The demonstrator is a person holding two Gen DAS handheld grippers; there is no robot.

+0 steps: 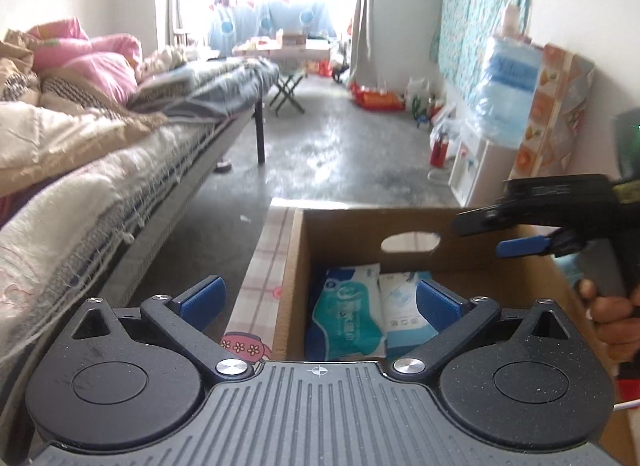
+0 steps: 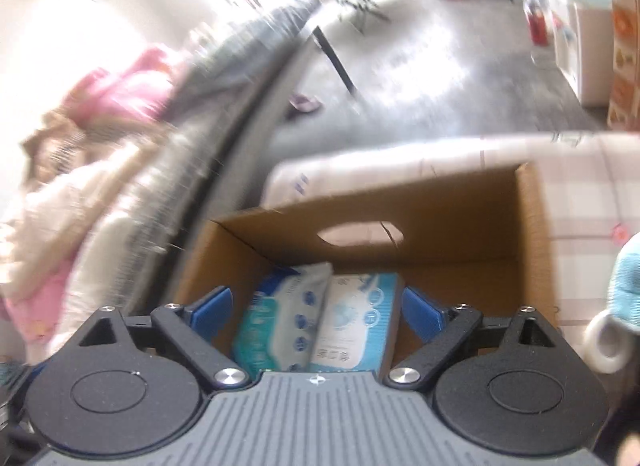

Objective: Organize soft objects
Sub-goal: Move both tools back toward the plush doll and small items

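An open cardboard box (image 1: pixel 360 225) stands on a checked cloth. Inside lie a teal soft pack (image 1: pixel 346 314) and a white-and-blue pack (image 1: pixel 404 318) side by side; both also show in the right wrist view, the teal pack (image 2: pixel 280 326) and the white-and-blue pack (image 2: pixel 356 326). My left gripper (image 1: pixel 320 298) is open and empty above the box's near left edge. My right gripper (image 2: pixel 316 310) is open and empty over the box (image 2: pixel 440 217); it also shows from the side in the left wrist view (image 1: pixel 520 242), above the box's right part.
A bed (image 1: pixel 100 145) with heaped blankets runs along the left. The checked cloth (image 1: pixel 264 266) lies under the box. A light blue soft item with a white ring (image 2: pixel 616 314) lies right of the box. Bottles and bags (image 1: pixel 440 137) line the right wall.
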